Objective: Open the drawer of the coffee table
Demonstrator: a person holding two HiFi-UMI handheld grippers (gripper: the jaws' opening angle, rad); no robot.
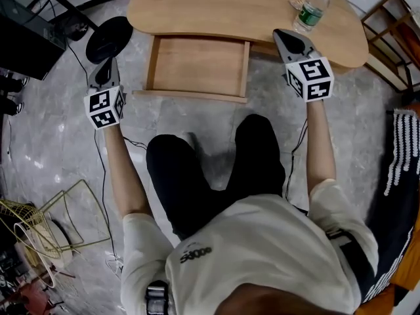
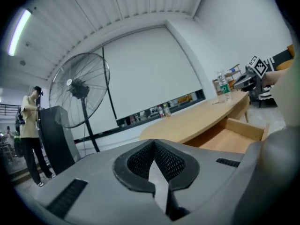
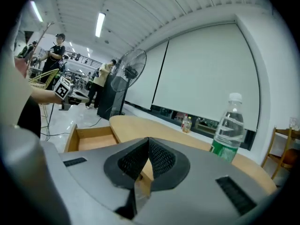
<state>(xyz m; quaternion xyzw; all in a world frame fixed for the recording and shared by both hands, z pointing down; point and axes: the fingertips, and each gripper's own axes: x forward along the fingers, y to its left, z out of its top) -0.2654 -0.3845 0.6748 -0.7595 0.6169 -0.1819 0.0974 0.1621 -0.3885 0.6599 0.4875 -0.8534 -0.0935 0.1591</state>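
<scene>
Drawer [image 1: 197,64]: stands pulled out from under the near edge of the coffee table [image 1: 230,8], toward the person's knees. Interior is bare wood, nothing in it.

Bottle [image 1: 313,8]: clear plastic, white cap, green label, upright near the far right edge of the tabletop. It looks partly filled, though the liquid level is not clear in any view.

Left gripper [image 1: 106,64]: held over the floor [image 1: 59,130], well left of the drawer's left side. Its own view shows the fingers closed together at the tips with nothing between them [image 2: 153,161].

Right gripper [image 1: 285,39]: tips over the near edge of the tabletop, just right of the drawer and short of the bottle. Fingers also pressed together, empty [image 3: 146,161].

Head view only: fan base [image 1: 108,39] on the floor off the table's left end; a wire frame [image 1: 59,215] on the floor at lower left.

Left gripper view only: the whole standing fan [image 2: 79,90], a person [image 2: 30,130] beside it, and a white blind on the wall behind. The open drawer [image 2: 234,137] appears side-on.

Right gripper view only: the bottle close up [image 3: 228,132], and the drawer's inside [image 3: 91,137] seen from the right.
</scene>
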